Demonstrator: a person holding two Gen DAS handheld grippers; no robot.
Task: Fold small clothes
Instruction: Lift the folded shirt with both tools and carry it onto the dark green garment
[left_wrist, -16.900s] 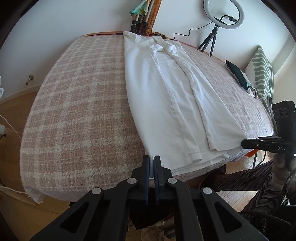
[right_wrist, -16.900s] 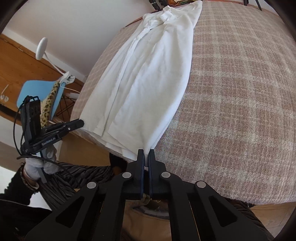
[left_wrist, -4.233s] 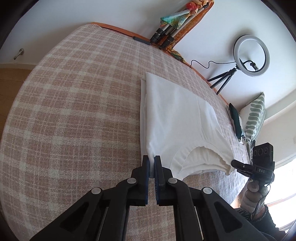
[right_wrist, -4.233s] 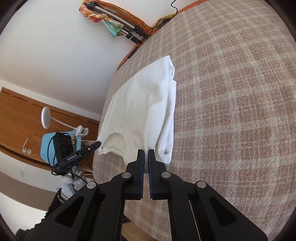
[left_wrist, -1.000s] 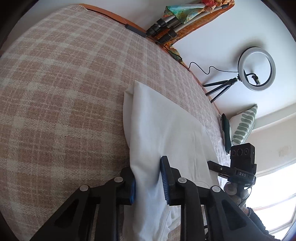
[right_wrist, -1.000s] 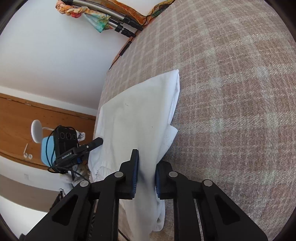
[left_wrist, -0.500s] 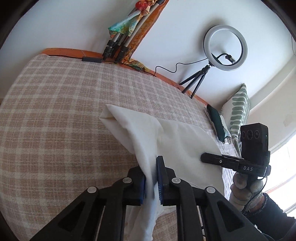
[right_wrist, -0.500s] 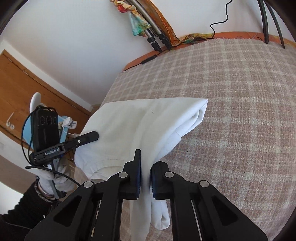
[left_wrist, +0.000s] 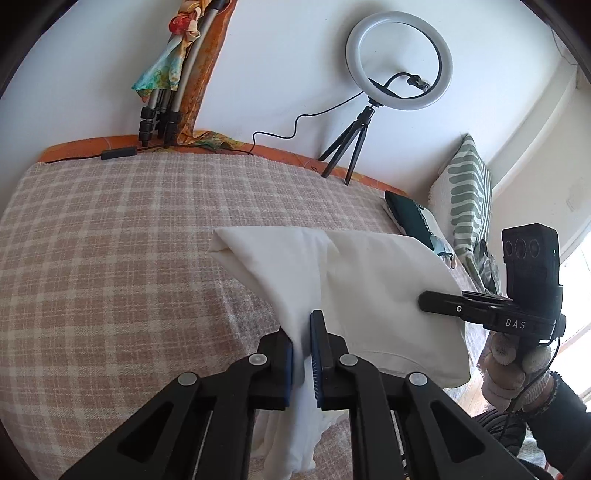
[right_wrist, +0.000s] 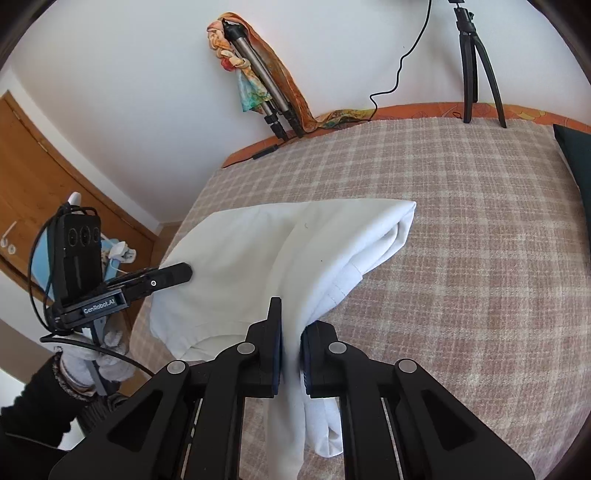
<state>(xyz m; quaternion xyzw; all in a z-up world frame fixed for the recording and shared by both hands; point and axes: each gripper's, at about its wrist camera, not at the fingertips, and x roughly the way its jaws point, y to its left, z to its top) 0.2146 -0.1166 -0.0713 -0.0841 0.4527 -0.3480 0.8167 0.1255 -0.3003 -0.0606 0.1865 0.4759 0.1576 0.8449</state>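
**Plaid bedspread, white garment lifted at both near corners**

Woven in pink and cream checks, the coarse bedspread (left_wrist: 110, 266) covers the bed up to an orange edge along the white wall. From the left gripper (left_wrist: 302, 343) outward: its black jaws with blue pads are pressed onto a bunched fold of the white garment (left_wrist: 369, 280), and soft cloth hangs loose below the pads. From the right gripper (right_wrist: 291, 343) outward: its jaws pinch the opposite near edge of the same garment (right_wrist: 258, 251), with a thick doubled tail drooping underneath. Between the two grips the smooth cotton rises off the bedspread (right_wrist: 461, 258) like a tent, while its far folded end, rounded and layered, rests on the plaid. A ribbed hem curves along the near underside.

Beyond stand a ring light (left_wrist: 399, 61) on a black tripod, folded tripod legs (left_wrist: 162, 107) wrapped in a colourful scarf, and a green-striped pillow (left_wrist: 467, 199), partly cut off. How many layers the garment has cannot be made out.
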